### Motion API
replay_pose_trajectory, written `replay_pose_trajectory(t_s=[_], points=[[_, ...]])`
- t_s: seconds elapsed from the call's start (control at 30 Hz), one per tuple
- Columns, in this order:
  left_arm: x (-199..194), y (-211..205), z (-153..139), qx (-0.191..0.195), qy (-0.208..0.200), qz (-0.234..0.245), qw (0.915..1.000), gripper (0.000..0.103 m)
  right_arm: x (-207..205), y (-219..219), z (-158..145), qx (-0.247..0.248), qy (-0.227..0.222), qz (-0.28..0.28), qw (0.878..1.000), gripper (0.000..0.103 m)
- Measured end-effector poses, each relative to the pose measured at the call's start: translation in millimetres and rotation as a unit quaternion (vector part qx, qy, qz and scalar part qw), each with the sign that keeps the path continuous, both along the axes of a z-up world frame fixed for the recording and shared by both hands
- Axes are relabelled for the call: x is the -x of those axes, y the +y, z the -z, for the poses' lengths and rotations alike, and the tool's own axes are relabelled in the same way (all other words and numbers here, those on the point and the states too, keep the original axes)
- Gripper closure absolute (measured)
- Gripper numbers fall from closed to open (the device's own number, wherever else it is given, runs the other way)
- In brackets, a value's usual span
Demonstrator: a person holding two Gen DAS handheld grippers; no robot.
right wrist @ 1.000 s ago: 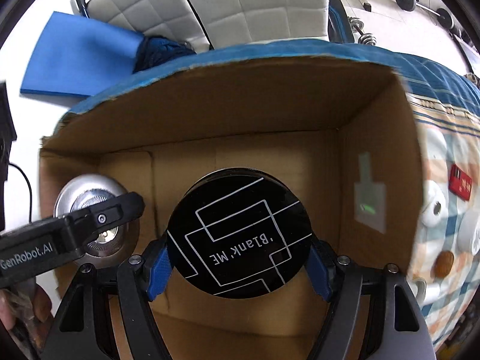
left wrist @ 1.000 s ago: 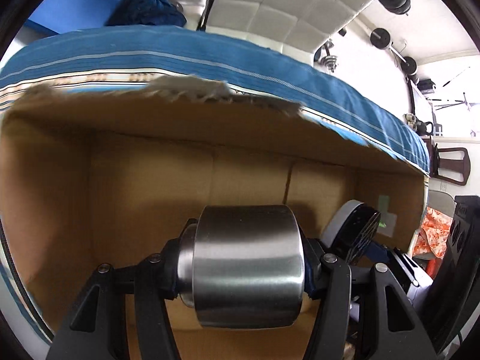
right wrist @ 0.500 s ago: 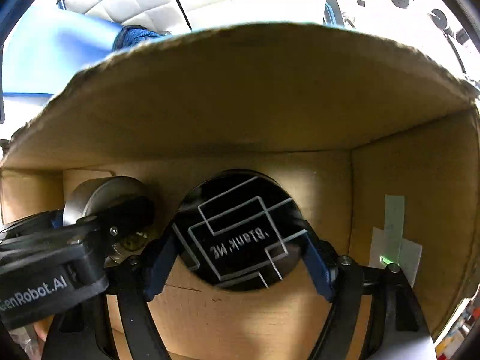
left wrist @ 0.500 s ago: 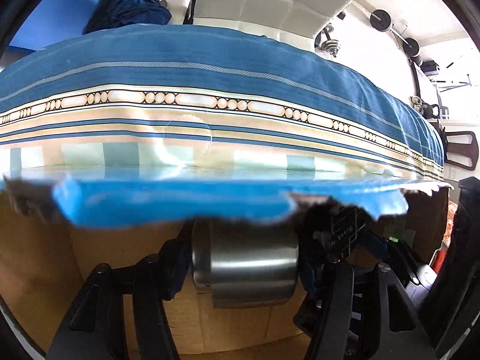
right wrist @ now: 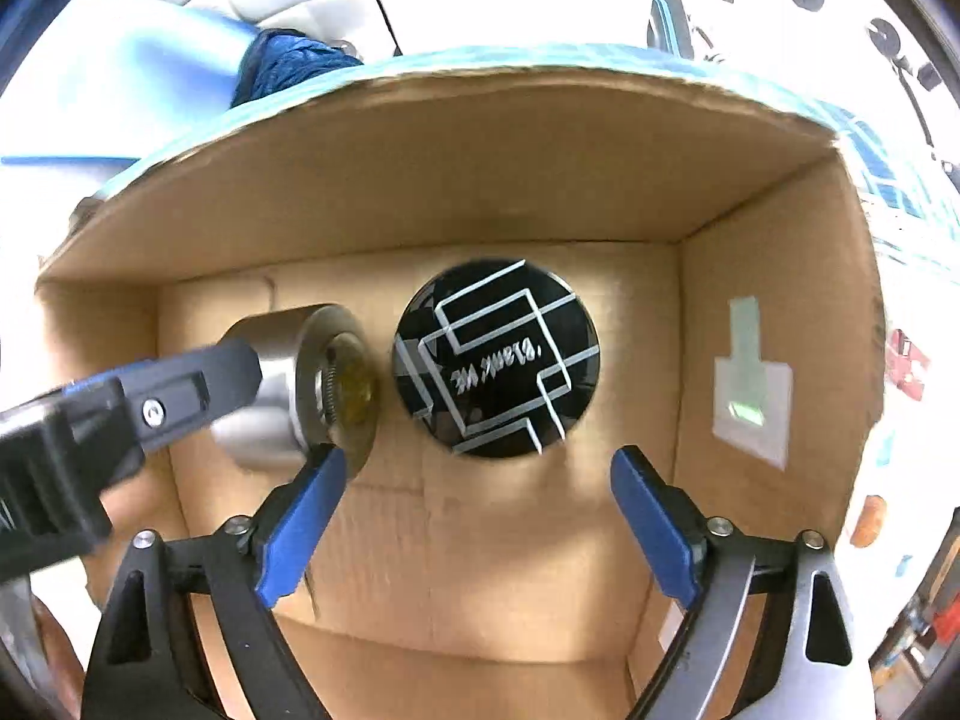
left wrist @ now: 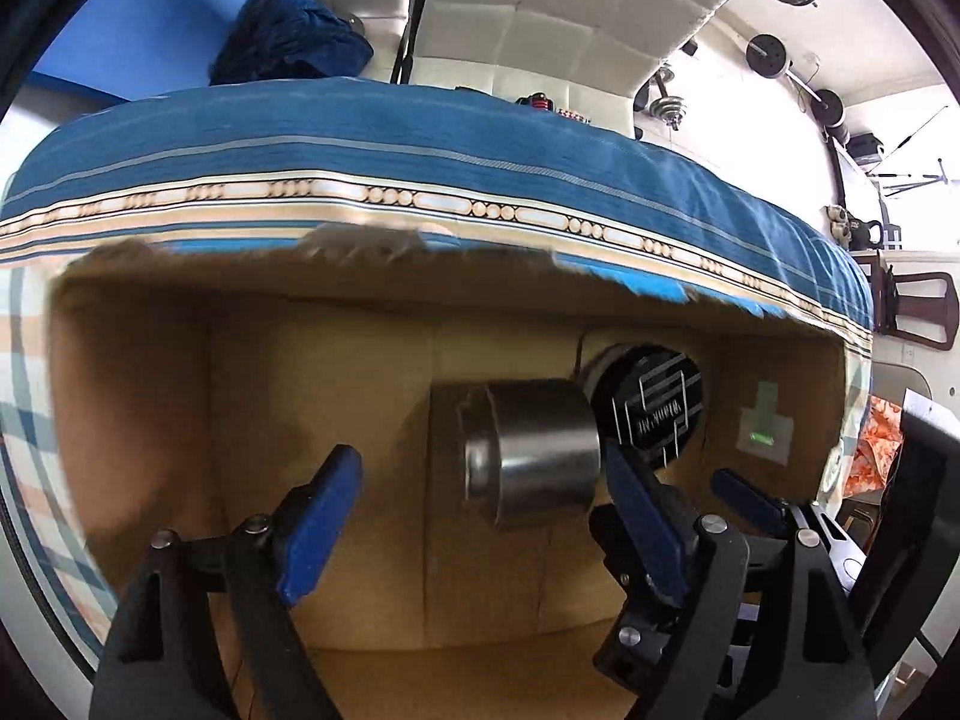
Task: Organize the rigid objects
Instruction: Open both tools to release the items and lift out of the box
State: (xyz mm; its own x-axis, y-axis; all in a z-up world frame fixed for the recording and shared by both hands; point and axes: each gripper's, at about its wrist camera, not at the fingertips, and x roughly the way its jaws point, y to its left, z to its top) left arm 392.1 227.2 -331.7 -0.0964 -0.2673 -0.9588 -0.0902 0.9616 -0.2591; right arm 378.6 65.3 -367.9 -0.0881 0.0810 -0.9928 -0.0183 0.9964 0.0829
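Note:
A shiny steel cylinder lies on its side inside the cardboard box. My left gripper is open just in front of it, its jaws spread wide and empty. The cylinder also shows in the right wrist view, beside a black round tin with white line art. My right gripper is open and empty below the tin. The tin also shows in the left wrist view, to the right of the cylinder.
The box sits on a bed with a blue striped cover. A taped label is on the box's right wall. The left gripper's arm reaches in from the left. A padded white headboard stands behind.
Both grippers opened and let go: the steel cylinder and the black tin now rest in the box. Both grippers have drawn back a little.

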Motion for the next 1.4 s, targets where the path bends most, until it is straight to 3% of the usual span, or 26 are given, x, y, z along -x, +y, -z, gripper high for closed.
replay_pose_trajectory(t_s=[0.17,0.23,0.27,0.4,0.63,1.03,1.4], points=[[18.2,2.6,-23.4,-0.015,-0.025,0.001,0.9996,0.017,26.3,4.3,-26.0,0.015,-0.020,-0.016,1.000,0.004],[28.1,-0.4,-29.4,-0.026,-0.037,0.002,0.9990,0.002,42.2,6.0,-35.2,0.015,-0.027,-0.017,0.999,0.000],[35.2,-0.2,-33.3,-0.035,-0.044,0.003,0.9984,0.000,47.7,6.8,-38.5,0.016,-0.030,-0.018,0.999,0.000],[64.5,-1.1,-46.9,-0.064,-0.063,0.012,0.9959,0.000,74.7,11.6,-55.1,0.019,-0.041,-0.028,0.999,0.000],[106.9,-2.4,-78.6,-0.080,-0.106,0.008,0.9910,0.000,122.7,9.7,-91.1,0.026,-0.065,-0.038,0.997,0.000],[177.6,-7.2,-144.2,-0.068,-0.156,-0.007,0.9853,0.000,185.1,-5.9,-158.7,-0.016,-0.105,-0.019,0.994,0.000],[202.9,-43.1,-182.5,-0.074,-0.182,0.004,0.9805,0.000,206.3,-29.0,-212.6,-0.040,-0.145,-0.027,0.988,0.000]])
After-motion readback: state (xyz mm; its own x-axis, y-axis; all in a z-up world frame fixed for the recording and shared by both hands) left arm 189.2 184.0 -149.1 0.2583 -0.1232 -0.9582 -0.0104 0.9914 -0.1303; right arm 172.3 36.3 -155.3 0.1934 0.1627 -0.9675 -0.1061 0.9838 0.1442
